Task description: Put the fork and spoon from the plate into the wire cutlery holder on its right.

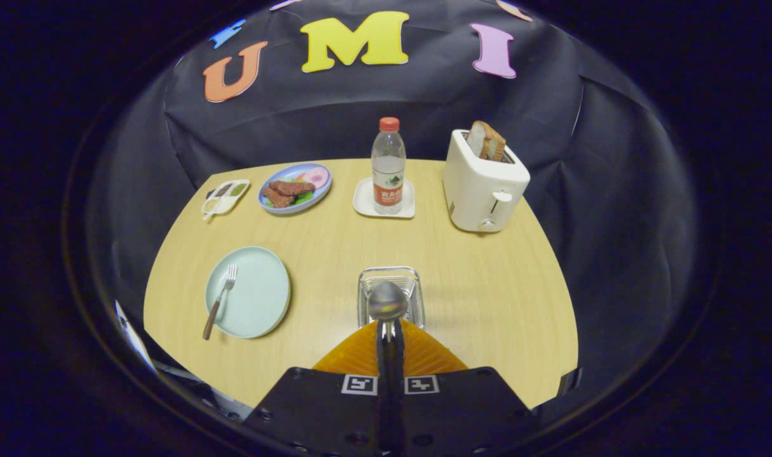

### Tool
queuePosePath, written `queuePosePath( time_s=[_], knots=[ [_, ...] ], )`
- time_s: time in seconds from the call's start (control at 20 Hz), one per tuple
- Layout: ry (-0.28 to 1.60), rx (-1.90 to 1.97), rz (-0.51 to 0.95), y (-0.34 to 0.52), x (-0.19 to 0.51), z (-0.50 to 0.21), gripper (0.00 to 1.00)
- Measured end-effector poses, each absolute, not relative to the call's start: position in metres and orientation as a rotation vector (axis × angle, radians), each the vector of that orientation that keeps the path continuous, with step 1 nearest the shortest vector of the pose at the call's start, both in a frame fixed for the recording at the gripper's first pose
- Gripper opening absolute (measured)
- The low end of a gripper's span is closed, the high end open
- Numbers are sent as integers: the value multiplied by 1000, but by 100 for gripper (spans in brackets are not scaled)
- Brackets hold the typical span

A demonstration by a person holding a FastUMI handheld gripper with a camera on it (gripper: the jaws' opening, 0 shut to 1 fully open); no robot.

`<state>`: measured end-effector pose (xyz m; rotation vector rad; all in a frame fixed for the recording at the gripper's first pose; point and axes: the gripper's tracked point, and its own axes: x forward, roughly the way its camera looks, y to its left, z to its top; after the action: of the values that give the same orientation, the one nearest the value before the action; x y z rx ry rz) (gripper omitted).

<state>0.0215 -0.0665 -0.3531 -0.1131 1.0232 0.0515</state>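
At lower centre the gripper (390,343) is clamped on the spoon (387,301), bowl forward, poised above the holder (409,279) so it can drop in. The fork (219,301) lies on the plate (262,301) at lower left, awaiting its turn.

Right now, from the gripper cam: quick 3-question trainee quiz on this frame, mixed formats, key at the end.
1. True or false: the fork lies on the light green plate.
2. What do the tongs hold? A) fork B) spoon C) bottle
3. Fill in: the spoon's bowl hangs over the wire ____.

Key:
1. True; its handle end sticks out over the plate's rim.
2. B; both orange fingers press on its handle.
3. cutlery holder, just ahead of the fingers.
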Motion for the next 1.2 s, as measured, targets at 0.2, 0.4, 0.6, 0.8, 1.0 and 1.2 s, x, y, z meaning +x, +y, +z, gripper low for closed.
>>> queuePosePath(
  time_s=[0.2,0.4,0.6,0.8,1.0,1.2],
  knots=[
    [1064,-134,69,-67,37,-364,1],
    [1125,-156,70,-63,47,-379,1],
    [1161,-160,42,-64,52,-389,2],
    [1138,-147,49,-62,58,-387,6],
    [1080,-158,59,-60,66,-379,6],
    [1035,-151,77,-53,62,-368,30]
  ],
)
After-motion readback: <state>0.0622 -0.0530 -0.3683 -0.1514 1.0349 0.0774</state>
